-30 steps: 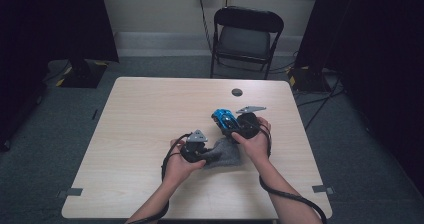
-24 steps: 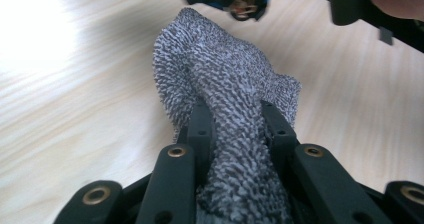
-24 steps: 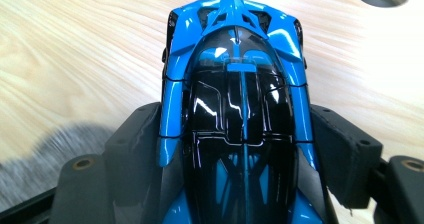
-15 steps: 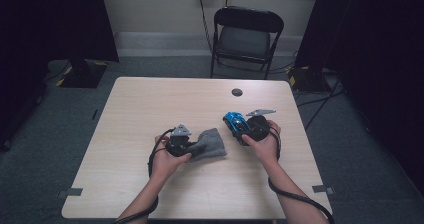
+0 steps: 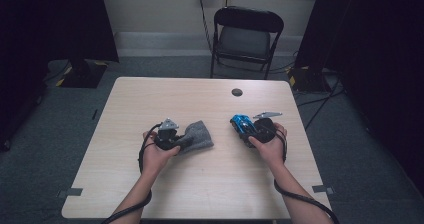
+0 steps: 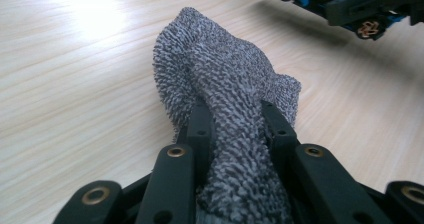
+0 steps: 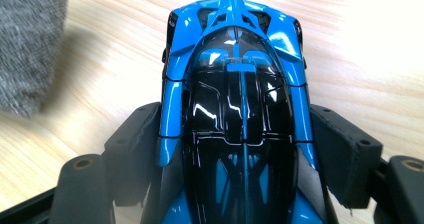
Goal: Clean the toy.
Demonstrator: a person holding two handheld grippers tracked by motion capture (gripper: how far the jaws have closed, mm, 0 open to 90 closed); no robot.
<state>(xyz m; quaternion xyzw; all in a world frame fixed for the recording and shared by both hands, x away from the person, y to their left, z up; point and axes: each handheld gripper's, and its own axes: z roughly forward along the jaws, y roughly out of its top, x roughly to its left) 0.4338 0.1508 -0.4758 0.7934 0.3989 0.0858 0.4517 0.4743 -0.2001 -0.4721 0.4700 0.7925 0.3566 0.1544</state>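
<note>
A grey knitted cloth (image 5: 197, 136) lies bunched on the wooden table (image 5: 210, 99) left of centre. My left gripper (image 5: 176, 140) is shut on its near end; in the left gripper view the cloth (image 6: 225, 89) is pinched between the two black jaws of that gripper (image 6: 235, 119). A blue and black toy car (image 5: 242, 124) sits right of centre, held off the tabletop by my right gripper (image 5: 248, 130). In the right gripper view the car (image 7: 235, 89) fills the space between the jaws, which press on both its sides, roof towards the camera.
A small dark round disc (image 5: 237, 92) sits on the table's far side. A black folding chair (image 5: 247, 36) stands beyond the far edge. The toy car's underside with its wheels (image 6: 345, 4) shows at the top right of the left gripper view.
Both hands have drawn apart: the left gripper has pulled the cloth to the left, and the right gripper has carried the car to the right and a little lower.
</note>
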